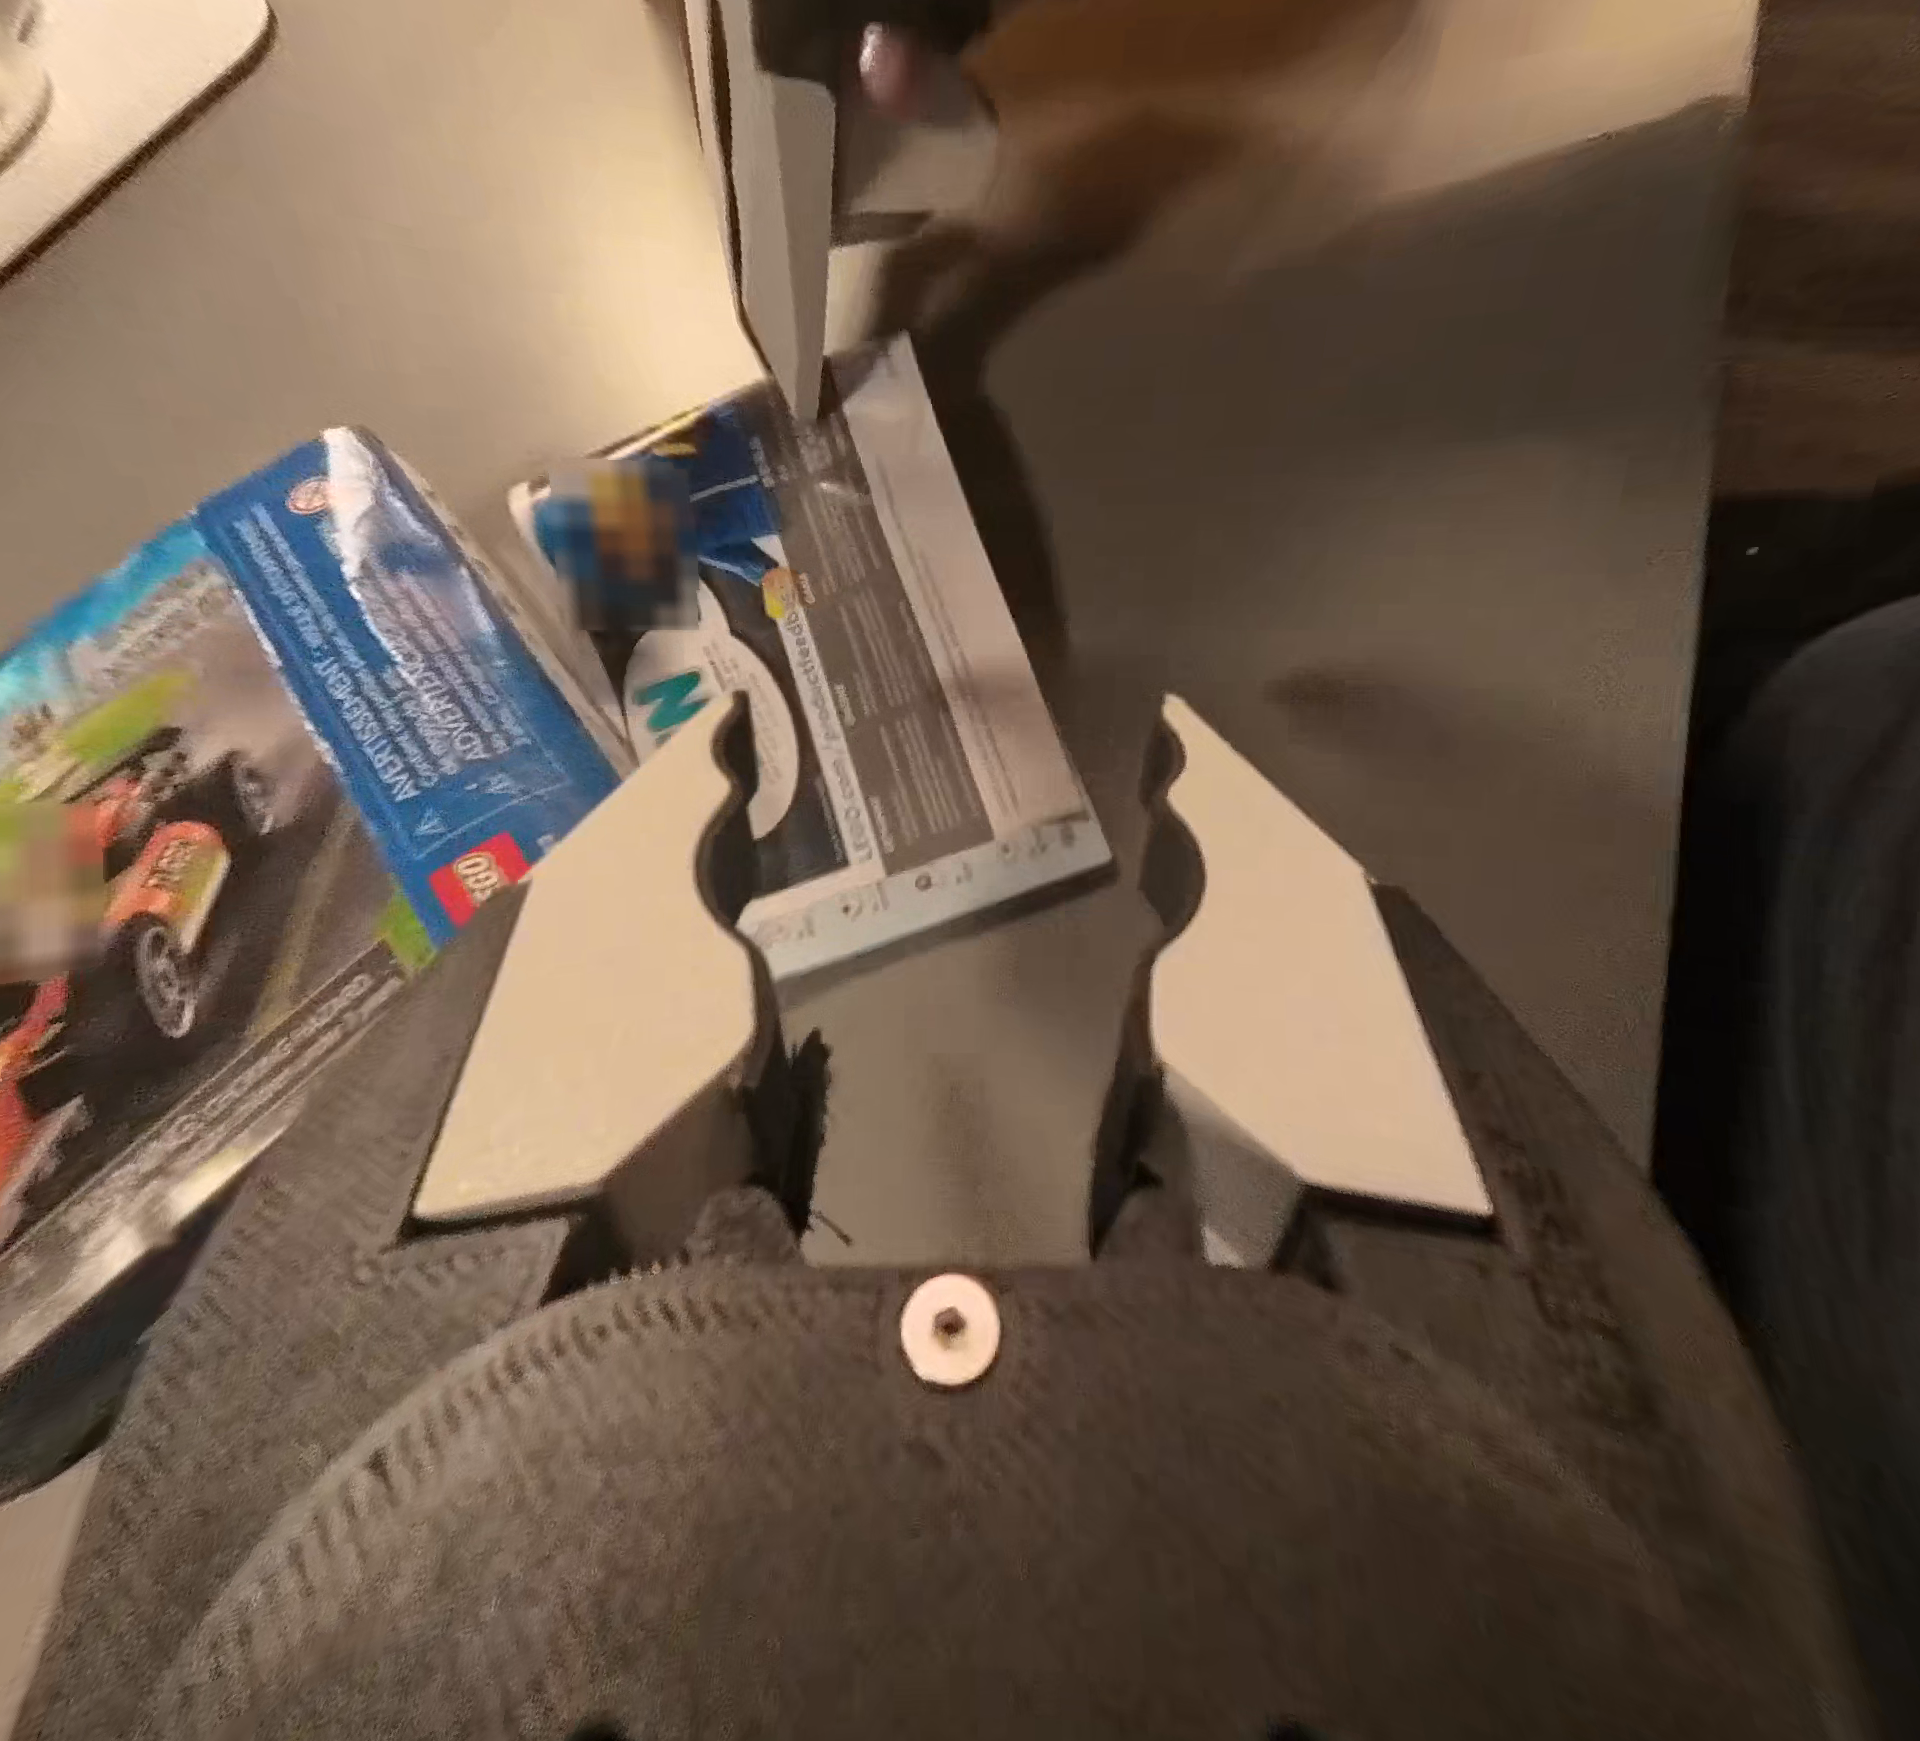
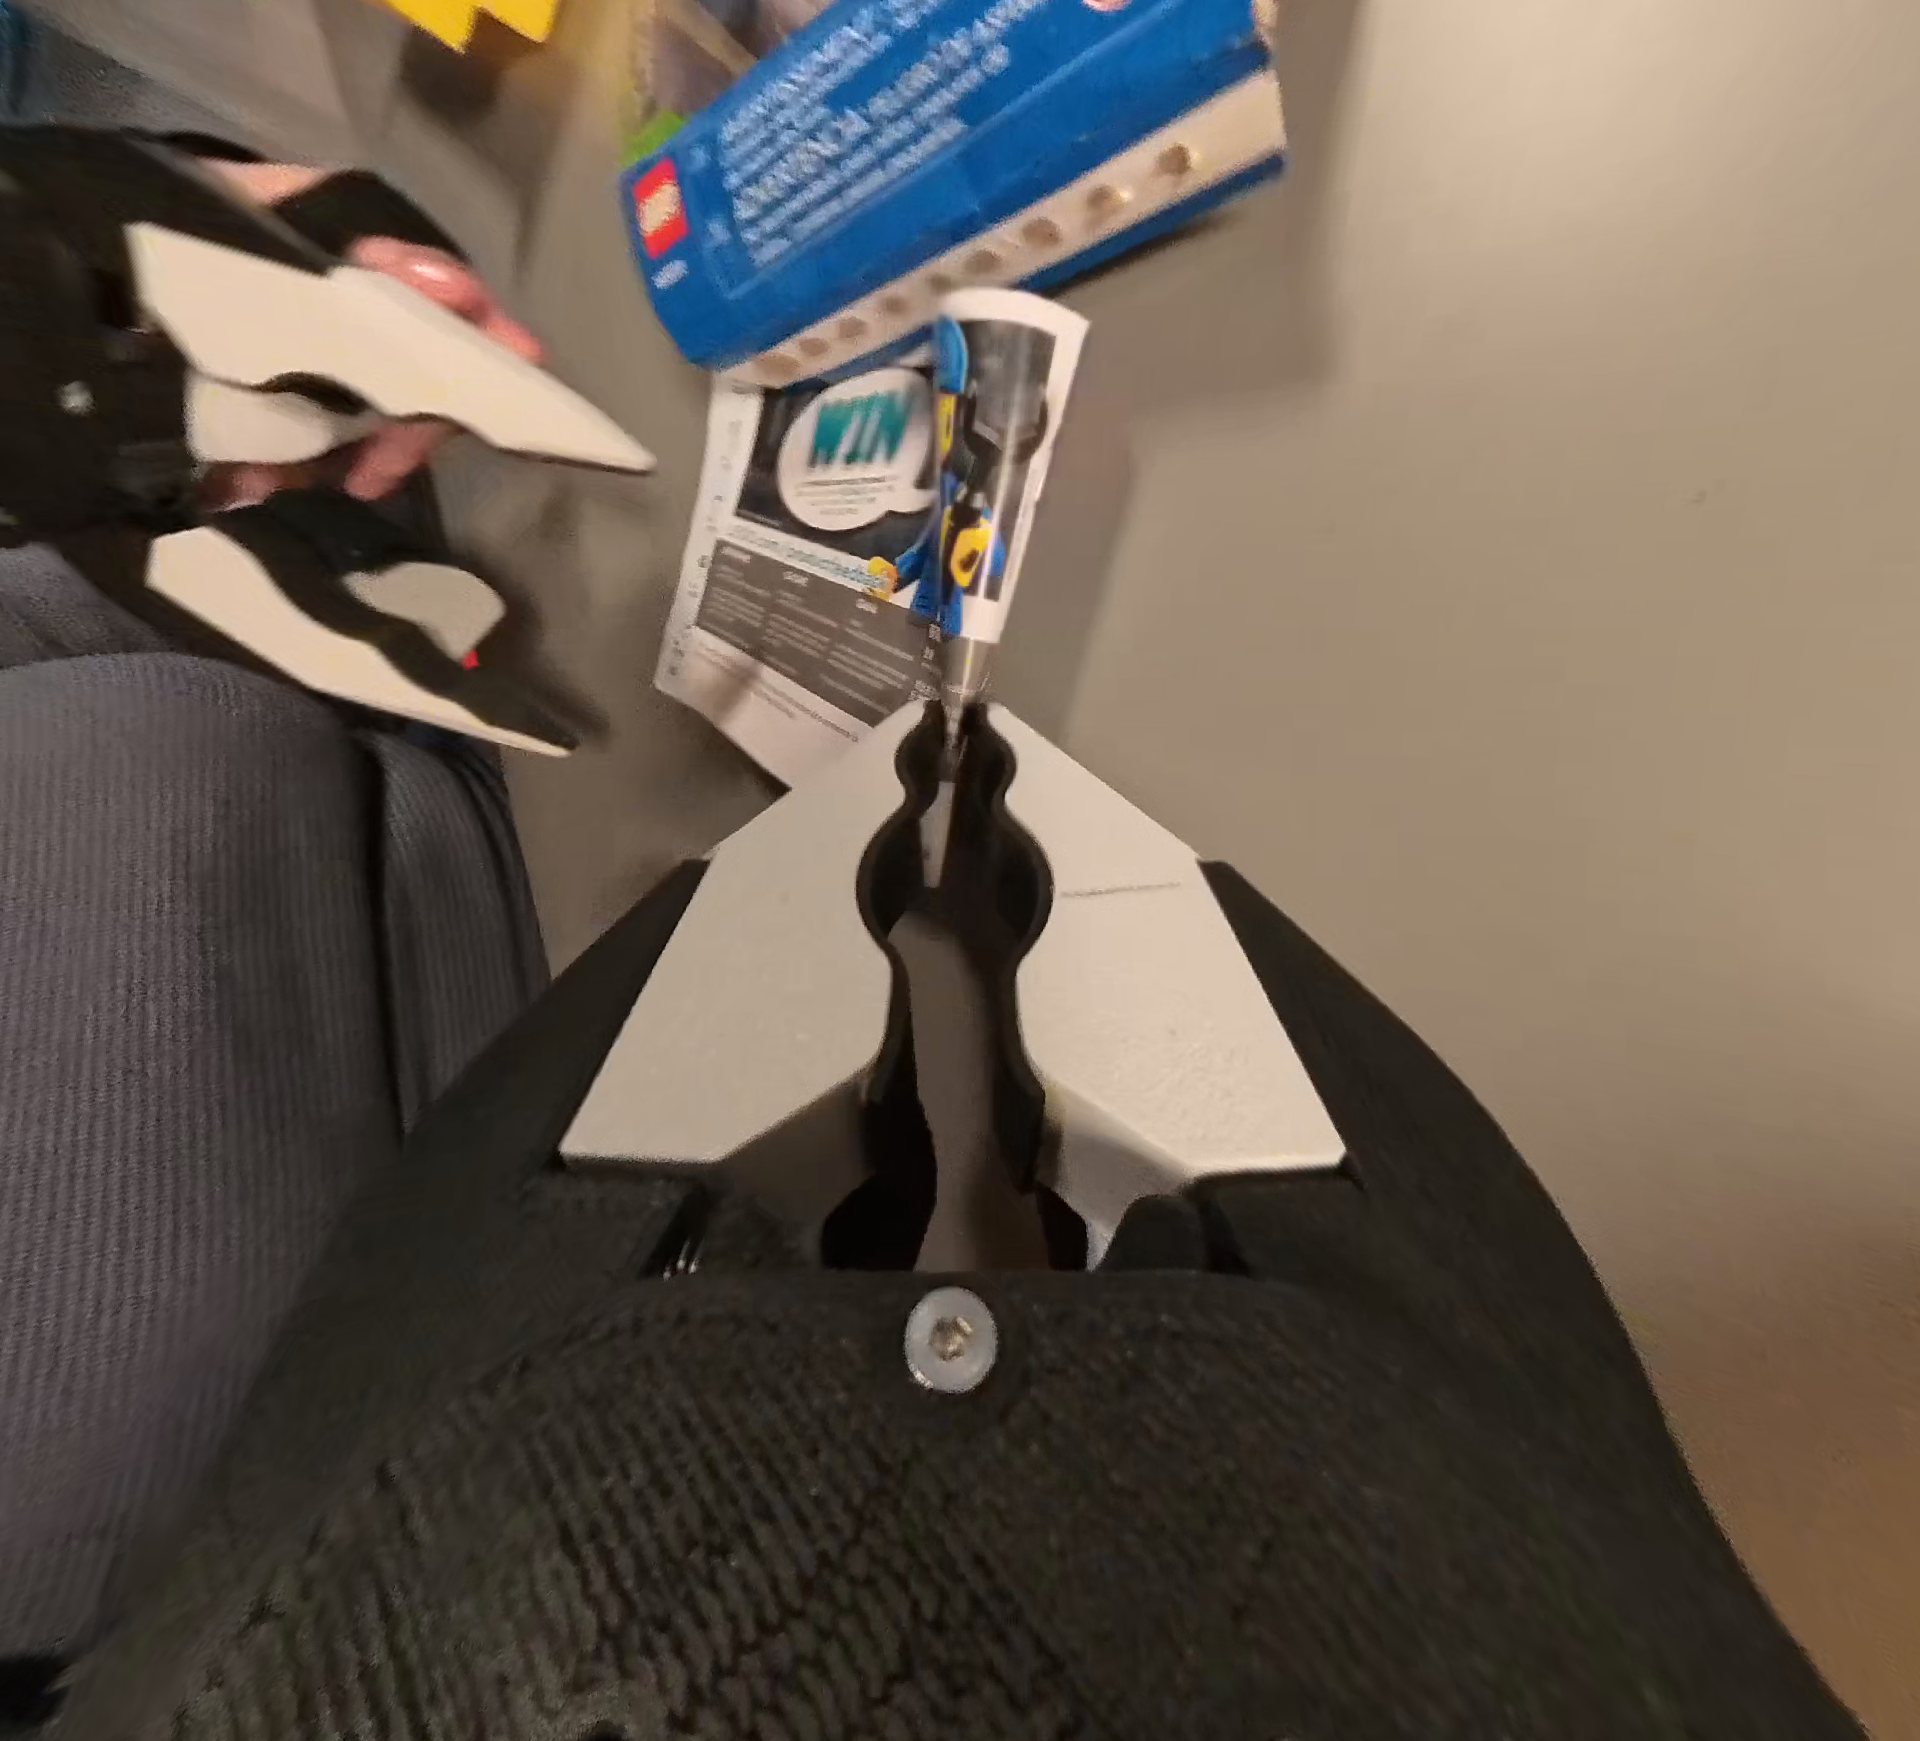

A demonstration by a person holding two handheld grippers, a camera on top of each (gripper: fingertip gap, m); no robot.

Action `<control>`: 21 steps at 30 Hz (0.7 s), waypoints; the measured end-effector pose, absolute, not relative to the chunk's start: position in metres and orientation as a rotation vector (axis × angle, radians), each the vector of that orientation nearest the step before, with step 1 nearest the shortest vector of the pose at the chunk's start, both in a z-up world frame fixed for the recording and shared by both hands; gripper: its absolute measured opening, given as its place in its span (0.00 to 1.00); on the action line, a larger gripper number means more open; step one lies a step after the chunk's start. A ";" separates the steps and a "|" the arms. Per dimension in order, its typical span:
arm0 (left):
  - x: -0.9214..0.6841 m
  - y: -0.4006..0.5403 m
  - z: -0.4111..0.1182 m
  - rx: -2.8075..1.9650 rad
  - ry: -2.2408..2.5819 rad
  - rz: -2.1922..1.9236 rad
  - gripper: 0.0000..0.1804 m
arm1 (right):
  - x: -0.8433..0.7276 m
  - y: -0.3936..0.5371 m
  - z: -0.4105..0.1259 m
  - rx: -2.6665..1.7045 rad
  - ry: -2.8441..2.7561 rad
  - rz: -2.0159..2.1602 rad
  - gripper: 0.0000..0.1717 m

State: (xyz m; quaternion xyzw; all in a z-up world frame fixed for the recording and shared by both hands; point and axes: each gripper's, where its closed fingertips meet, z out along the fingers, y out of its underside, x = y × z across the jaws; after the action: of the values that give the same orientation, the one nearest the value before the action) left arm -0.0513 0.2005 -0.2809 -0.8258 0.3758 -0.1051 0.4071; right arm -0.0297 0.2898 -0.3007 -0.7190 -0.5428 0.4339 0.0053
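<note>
pinching a booklet [image 2: 831,548] on grey table [image 2: 1558,341], right gripper [image 2: 951,720] fingers clenched; left gripper [image 1: 945,715] fingers released

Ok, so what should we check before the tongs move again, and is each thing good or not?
1. Right tongs pinching the booklet corner: ok, shut on its lifted page edge.
2. Left tongs free: ok, open, nothing between them.
3. Left tongs clear of the booklet: cannot tell, they hover above its lower end.
4. Toy box out of the way: not ok, it overlaps the booklet's far edge.
5. Booklet flat on the table: not ok, one page curls up.
6. Picture sharp enough: not ok, blurry.
</note>
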 end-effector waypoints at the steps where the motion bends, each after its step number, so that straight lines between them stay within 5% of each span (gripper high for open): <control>1: -0.049 0.204 -0.279 -2.063 0.924 -0.282 0.42 | -0.030 0.288 -0.294 -2.185 -1.712 1.371 0.02; 6: -0.059 0.239 -0.229 -1.850 0.683 -0.290 0.52 | -0.024 0.269 -0.248 -1.604 -1.927 1.140 0.01; 10: -0.050 0.245 -0.224 -1.872 0.674 -0.521 0.50 | -0.018 0.258 -0.210 -1.255 -1.983 0.889 0.00; 17: -0.022 0.230 -0.237 -1.861 0.790 -0.769 0.02 | -0.006 0.247 -0.184 -1.082 -2.015 0.776 0.04; 19: -0.019 0.229 -0.239 -1.837 0.828 -0.718 0.00 | -0.006 0.245 -0.183 -1.127 -2.030 0.798 0.20; 21: -0.016 0.230 -0.239 -1.813 0.867 -0.635 0.00 | -0.007 0.240 -0.182 -1.153 -2.065 0.833 0.22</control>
State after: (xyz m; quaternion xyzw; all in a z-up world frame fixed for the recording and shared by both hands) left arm -0.0164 0.2297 -0.2392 -0.7478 0.3576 -0.2619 0.4943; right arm -0.0074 0.2404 -0.1817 -0.4369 -0.7825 0.3156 0.3118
